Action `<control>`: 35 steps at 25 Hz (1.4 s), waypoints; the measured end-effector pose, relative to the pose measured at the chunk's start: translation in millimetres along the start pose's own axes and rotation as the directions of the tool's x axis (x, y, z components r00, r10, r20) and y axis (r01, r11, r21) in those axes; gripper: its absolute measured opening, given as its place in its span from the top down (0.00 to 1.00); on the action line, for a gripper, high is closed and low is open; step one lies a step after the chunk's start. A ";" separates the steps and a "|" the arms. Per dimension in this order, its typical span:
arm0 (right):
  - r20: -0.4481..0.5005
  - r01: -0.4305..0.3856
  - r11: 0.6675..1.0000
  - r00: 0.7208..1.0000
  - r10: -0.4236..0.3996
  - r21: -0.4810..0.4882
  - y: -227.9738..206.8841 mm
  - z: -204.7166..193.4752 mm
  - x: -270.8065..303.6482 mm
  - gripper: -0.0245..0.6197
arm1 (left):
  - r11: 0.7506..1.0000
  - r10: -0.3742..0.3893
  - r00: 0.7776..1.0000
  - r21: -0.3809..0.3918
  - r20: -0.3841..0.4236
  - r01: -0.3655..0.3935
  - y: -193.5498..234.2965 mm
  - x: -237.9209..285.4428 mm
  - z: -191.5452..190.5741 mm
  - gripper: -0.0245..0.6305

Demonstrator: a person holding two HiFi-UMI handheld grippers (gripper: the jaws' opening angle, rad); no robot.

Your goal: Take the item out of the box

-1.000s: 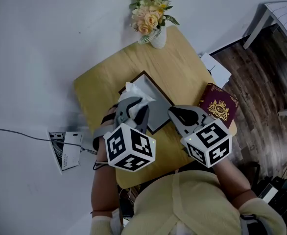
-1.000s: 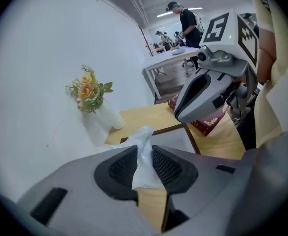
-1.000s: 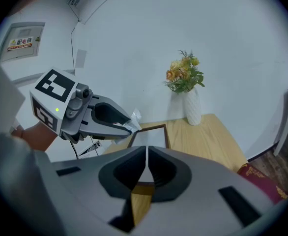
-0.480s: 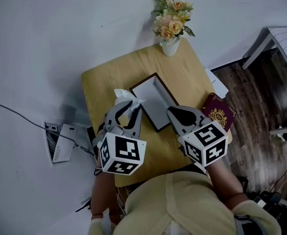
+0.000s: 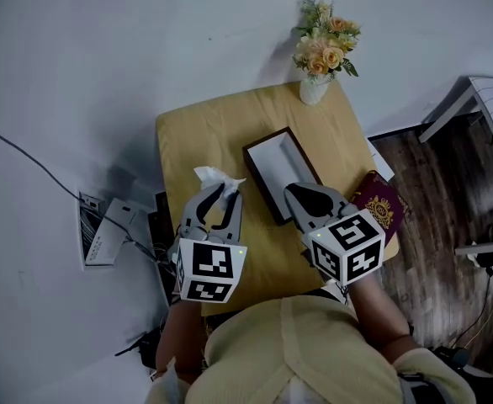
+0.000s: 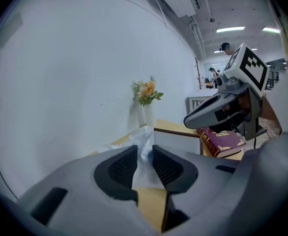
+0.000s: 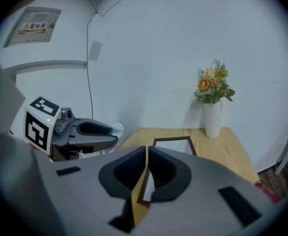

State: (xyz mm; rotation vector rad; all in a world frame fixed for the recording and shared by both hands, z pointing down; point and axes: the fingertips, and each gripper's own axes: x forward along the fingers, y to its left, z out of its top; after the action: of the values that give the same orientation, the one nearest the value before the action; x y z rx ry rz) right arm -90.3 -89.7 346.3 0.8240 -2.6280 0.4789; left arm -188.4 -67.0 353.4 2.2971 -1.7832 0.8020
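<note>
Pinching a crumpled white item (image 5: pixel 216 176), left gripper (image 5: pixel 222 191) just beside the box (image 5: pixel 249 152); right gripper (image 5: pixel 292 194) closed, empty, at the box's near end

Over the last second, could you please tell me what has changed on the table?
The left tool carried the white crumpled item leftward, from over the box to clear of it. Its grip held; the right tool stayed shut by the box; book and vase unmoved.

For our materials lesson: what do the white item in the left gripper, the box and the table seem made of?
White item: thin crinkled tissue or plastic film, see-through. Box: probably card, dark rim, matte pale inside. Table: light wood or veneer, smooth.
</note>
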 end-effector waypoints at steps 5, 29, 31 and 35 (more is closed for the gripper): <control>-0.009 0.005 1.000 1.000 -0.005 -0.012 8.3 -4.1 7.8 0.91 | 0.998 0.032 0.999 -0.057 0.019 -0.031 11.0 -11.2 -7.0 0.79; -0.006 -0.011 1.000 1.000 0.011 0.017 17.6 -11.1 22.5 0.91 | 0.980 0.069 0.997 -0.184 -0.019 -0.072 12.1 -22.4 -32.0 0.79; -0.007 -0.008 1.000 1.000 0.009 0.017 16.8 -12.0 21.5 0.91 | 0.980 0.068 0.998 -0.185 -0.019 -0.070 10.9 -22.1 -31.8 0.79; -0.013 -0.006 1.000 1.000 0.006 0.011 16.7 -13.8 18.9 0.92 | 0.979 0.069 0.997 -0.189 -0.015 -0.071 9.1 -22.7 -30.9 0.79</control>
State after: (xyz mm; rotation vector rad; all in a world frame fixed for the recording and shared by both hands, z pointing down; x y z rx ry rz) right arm -111.8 -80.1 362.8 0.8136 -2.6191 0.4986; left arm -210.8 -37.5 366.8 2.1189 -1.8582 0.6195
